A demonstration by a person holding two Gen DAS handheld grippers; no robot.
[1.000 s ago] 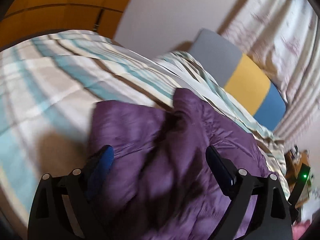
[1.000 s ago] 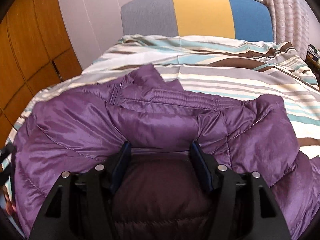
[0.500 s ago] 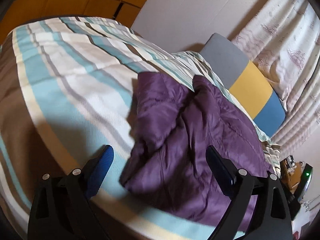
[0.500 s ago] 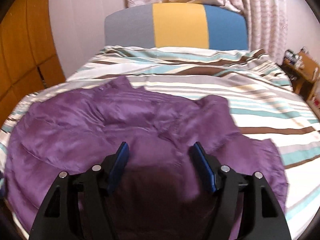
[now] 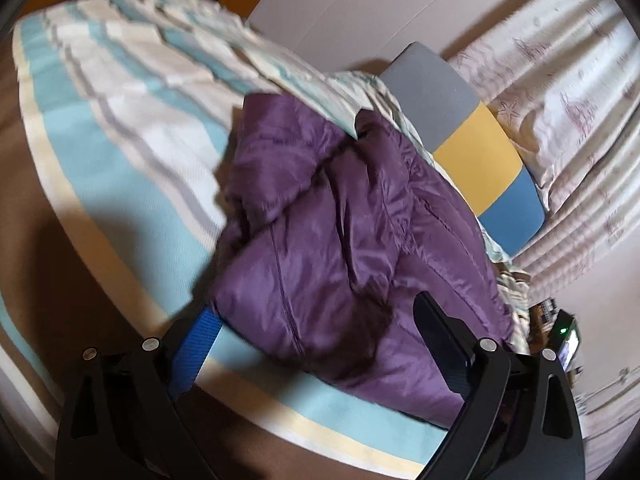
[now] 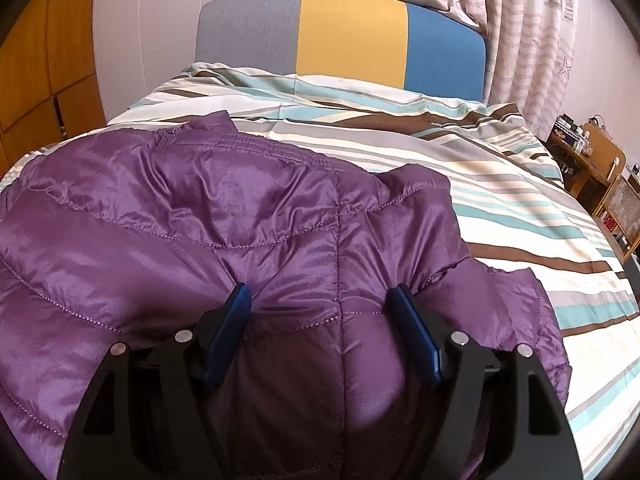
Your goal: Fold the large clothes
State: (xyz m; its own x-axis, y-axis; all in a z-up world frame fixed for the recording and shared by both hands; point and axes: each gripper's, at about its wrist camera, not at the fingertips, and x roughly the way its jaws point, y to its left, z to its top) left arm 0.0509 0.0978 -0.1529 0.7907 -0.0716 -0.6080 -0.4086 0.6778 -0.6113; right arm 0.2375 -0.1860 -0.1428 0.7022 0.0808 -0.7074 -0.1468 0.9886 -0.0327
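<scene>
purple jacket (image 6: 240,220) on striped bed (image 6: 520,200), bulging between right claw (image 6: 322,312) fingers, spread apart, ungripped, left claw (image 5: 316,328) wide, empty

left gripper (image 5: 316,330): backed off purple jacket (image 5: 340,216) | right gripper (image 6: 322,320): fingers spread wider

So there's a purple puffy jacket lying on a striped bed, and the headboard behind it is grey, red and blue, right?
Nearly. The purple puffy jacket does lie on the striped bed, but the headboard is grey, yellow and blue: its middle panel is yellow, not red. The right wrist view shows this plainly, and the left wrist view agrees.
</scene>
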